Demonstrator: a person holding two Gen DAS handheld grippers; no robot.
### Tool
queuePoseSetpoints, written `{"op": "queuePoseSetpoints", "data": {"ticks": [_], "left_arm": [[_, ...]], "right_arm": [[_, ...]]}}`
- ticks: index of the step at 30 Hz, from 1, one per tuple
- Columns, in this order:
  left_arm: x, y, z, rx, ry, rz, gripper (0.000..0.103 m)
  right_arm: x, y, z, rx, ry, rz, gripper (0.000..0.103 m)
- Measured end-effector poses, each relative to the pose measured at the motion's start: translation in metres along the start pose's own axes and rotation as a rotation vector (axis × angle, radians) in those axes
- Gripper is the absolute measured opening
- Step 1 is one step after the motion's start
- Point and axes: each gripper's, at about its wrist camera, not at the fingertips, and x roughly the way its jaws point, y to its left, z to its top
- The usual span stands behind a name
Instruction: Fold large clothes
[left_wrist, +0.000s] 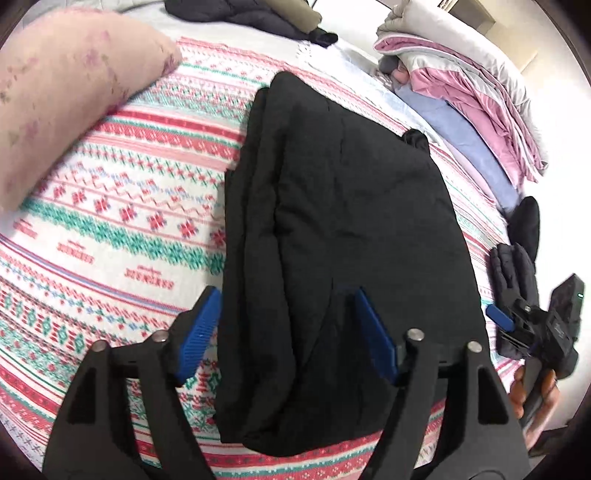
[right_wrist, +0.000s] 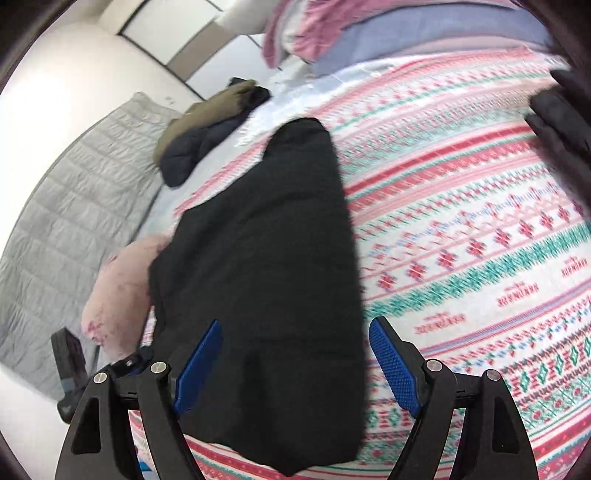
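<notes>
Your left claw (left_wrist: 284, 332) is black, with ribbed blue pads (left_wrist: 201, 332) and silver pivot screws (left_wrist: 415, 334) just behind them. Your right claw (right_wrist: 295, 362) matches it: blue textured pads (right_wrist: 393, 365), black arms, silver screws (right_wrist: 434, 365).

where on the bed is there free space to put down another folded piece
Bare patterned bedspread lies between the folded black garment and the pink pillow. The far side is crowded: the stacked pink and blue bedding and the dark jackets.

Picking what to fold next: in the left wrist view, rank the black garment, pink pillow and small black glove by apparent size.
1. Black garment, though nearest the camera.
2. Pink pillow, partly cut off at the frame edge.
3. Black glove, clearly smallest.
</notes>
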Motion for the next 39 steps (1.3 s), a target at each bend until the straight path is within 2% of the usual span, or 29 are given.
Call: {"op": "queuePoseSetpoints", "data": {"ticks": [6,12,20,26,29,39], "left_arm": [[0.011,0.017,-0.007,-0.101,0.057,-0.083,0.086],[0.023,0.020,-0.016,-0.155,0.112,-0.157,0.089],[0.028,0.008,-0.020,-0.151,0.129,-0.157,0.094],[0.031,0.007,-0.018,-0.161,0.133,-0.154,0.096],[0.034,0.007,-0.018,-0.165,0.137,-0.151,0.097],[0.042,0.004,-0.016,-0.198,0.140,-0.161,0.099]], "right_arm": [[0.016,-0.021,-0.006,0.094,0.083,0.061,0.083],[0.032,-0.017,-0.011,0.099,0.121,0.061,0.087],[0.042,-0.029,-0.012,0.164,0.143,0.104,0.093],[0.054,-0.040,-0.012,0.241,0.171,0.172,0.095],[0.061,-0.043,-0.011,0.269,0.181,0.186,0.102],[0.070,-0.043,-0.011,0.244,0.194,0.220,0.103]]}}
